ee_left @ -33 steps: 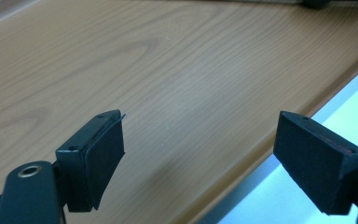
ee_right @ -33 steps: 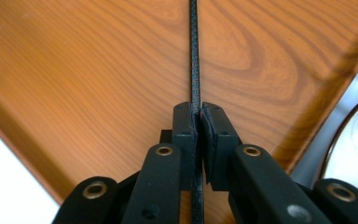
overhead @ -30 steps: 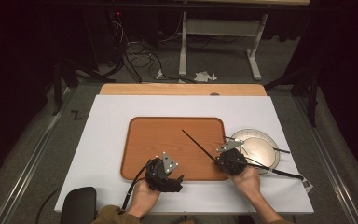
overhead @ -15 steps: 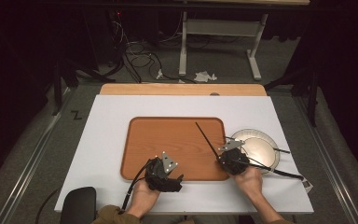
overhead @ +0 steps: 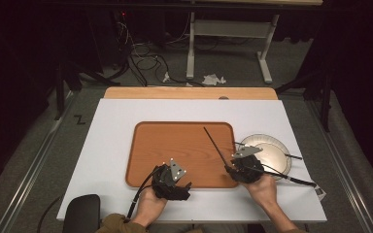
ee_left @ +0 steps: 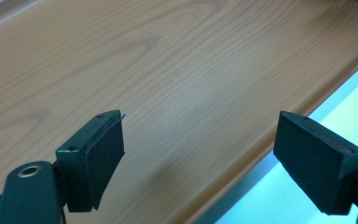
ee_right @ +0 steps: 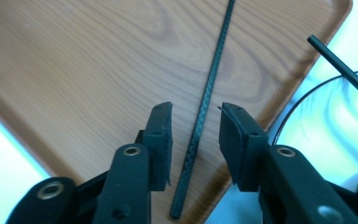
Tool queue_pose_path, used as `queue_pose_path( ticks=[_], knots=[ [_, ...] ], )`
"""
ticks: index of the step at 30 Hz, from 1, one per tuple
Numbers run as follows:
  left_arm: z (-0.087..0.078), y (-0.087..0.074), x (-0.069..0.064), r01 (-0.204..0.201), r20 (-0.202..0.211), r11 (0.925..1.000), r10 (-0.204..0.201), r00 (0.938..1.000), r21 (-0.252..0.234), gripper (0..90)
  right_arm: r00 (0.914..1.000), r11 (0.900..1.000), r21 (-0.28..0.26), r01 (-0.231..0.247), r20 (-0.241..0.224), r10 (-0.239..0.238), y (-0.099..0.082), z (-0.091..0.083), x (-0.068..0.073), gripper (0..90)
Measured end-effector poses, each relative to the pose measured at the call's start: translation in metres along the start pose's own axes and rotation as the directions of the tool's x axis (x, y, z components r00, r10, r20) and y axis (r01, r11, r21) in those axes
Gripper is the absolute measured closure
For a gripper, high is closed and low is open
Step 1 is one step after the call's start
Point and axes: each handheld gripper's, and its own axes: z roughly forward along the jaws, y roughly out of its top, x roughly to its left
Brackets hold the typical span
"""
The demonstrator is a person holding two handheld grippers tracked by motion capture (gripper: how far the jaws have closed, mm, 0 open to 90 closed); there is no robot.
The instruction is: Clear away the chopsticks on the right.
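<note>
On the left we see the left hand-held gripper [overhead: 180, 187] at the near edge of the wooden tray [overhead: 175, 145], its jaws wide apart and holding nothing; in the left gripper view just bare tray wood lies between its pads [ee_left: 101, 158]. To the right, the right hand-held gripper [ee_right: 195, 147] has its jaws narrow with a thin black stick [ee_right: 209, 100] running between them, though we cannot tell if the pads touch it; in the high view the stick [overhead: 216, 145] points away from us and a bit left, out over the tray. This right one is much the nearer to the stick, and more sticks [overhead: 291, 156] lie across the plate [overhead: 277, 154] on the white bench [overhead: 111, 126] just beside it.
</note>
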Motion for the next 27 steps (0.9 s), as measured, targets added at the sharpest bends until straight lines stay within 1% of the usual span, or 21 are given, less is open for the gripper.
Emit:
queue_pose_path(
  ticks=[4, 5, 8, 14, 15, 17, 18, 21, 23, 27],
  knots=[
    [-0.001, 0.0, 0.002, 0.004, -0.009, 1.0, -0.004, 0.9999, -0.005, 16.5, 0.9998, 0.9996, -0.027, -0.01, -0.017, 0.009, 0.001, -0.007, -0.002, 60.8],
    [-0.001, 0.0, 0.002, 0.007, -0.01, 1.0, -0.007, 0.9999, -0.006, 16.5, 0.9997, 0.999, -0.042, -0.018, -0.018, 0.017, 0.001, -0.011, -0.003, 60.8],
    [0.0, 0.0, 0.002, 0.003, -0.011, 1.0, -0.003, 0.9999, -0.001, 16.5, 0.9997, 0.9973, -0.07, -0.02, -0.018, 0.019, 0.001, -0.018, -0.006, 60.4],
    [0.0, 0.0, 0.001, -0.001, -0.012, 1.0, 0.001, 0.9999, -0.002, 16.5, 0.9996, 0.9958, -0.087, -0.028, 0.004, 0.029, 0.0, -0.03, -0.013, 59.1],
    [0.0, 0.0, 0.001, 0.001, -0.013, 1.0, -0.001, 0.9999, -0.003, 16.5, 0.9995, 0.9947, -0.098, -0.031, 0.003, 0.031, 0.0, -0.032, -0.014, 59.0],
    [0.0, 0.0, 0.002, 0.003, -0.015, 1.0, -0.003, 0.9999, -0.002, 16.5, 0.9995, 0.9944, -0.101, -0.031, 0.004, 0.031, 0.0, -0.034, -0.016, 59.0],
    [0.001, 0.0, 0.002, 0.006, -0.015, 1.0, -0.006, 0.9999, 0.0, 16.5, 0.9993, 0.9927, -0.114, -0.038, -0.004, 0.037, 0.0, -0.04, -0.018, 59.2],
    [0.001, 0.0, 0.002, 0.0, -0.014, 1.0, 0.0, 0.9999, 0.003, 16.5, 0.9991, 0.9913, -0.127, -0.035, 0.021, 0.038, -0.001, -0.047, -0.024, 57.3],
    [0.0, 0.0, 0.001, 0.0, -0.011, 1.0, 0.0, 0.9999, 0.0, 16.5, 0.9974, 0.9882, -0.139, -0.064, 0.023, 0.068, -0.002, -0.051, -0.028, 56.3],
    [0.0, 0.0, 0.002, 0.002, -0.014, 1.0, -0.002, 0.9999, -0.001, 16.5, 0.9952, 0.9843, -0.153, -0.087, 0.029, 0.093, -0.005, -0.06, -0.037, 55.8]
  ],
)
